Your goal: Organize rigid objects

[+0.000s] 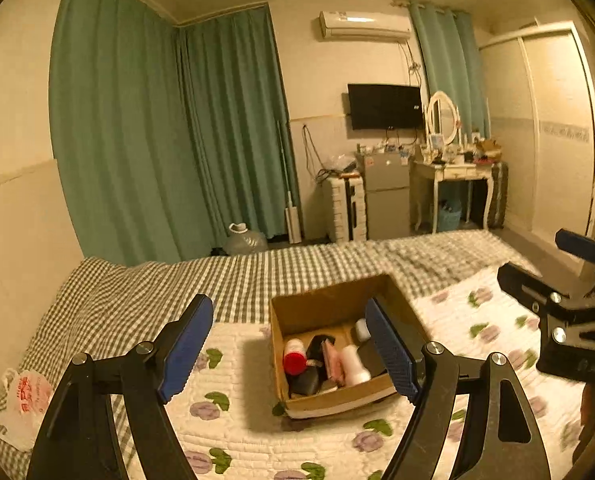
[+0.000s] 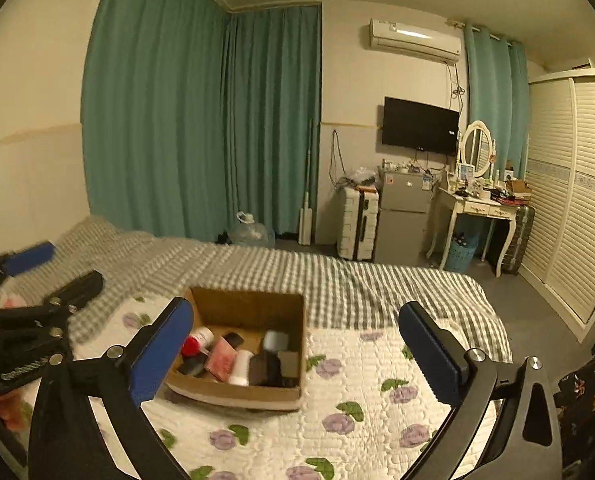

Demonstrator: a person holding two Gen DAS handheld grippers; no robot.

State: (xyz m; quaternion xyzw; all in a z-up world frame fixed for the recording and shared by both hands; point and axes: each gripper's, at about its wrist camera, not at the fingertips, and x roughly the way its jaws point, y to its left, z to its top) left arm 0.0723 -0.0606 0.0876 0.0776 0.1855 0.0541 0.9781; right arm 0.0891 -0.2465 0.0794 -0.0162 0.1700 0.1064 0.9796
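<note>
Hovering over the packed box

Both grippers empty — left gripper [image 1: 289, 344] and right gripper [image 2: 295, 354] hang with jaws spread wide above the cardboard box [image 2: 253, 308] on the quilt [image 2: 357, 364]. Risk: soft bedding — a careless reach could tip the box, spilling the red-capped bottle [image 1: 294, 358].

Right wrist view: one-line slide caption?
Open right gripper hovers over a cardboard box of small items on the floral quilt.

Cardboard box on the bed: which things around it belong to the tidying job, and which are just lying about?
Job:
cardboard box
red-capped bottle
pink case
white bottle
left gripper, open
right gripper, open

Lying about:
plastic bag
water jug
suitcase
laundry basket
</note>
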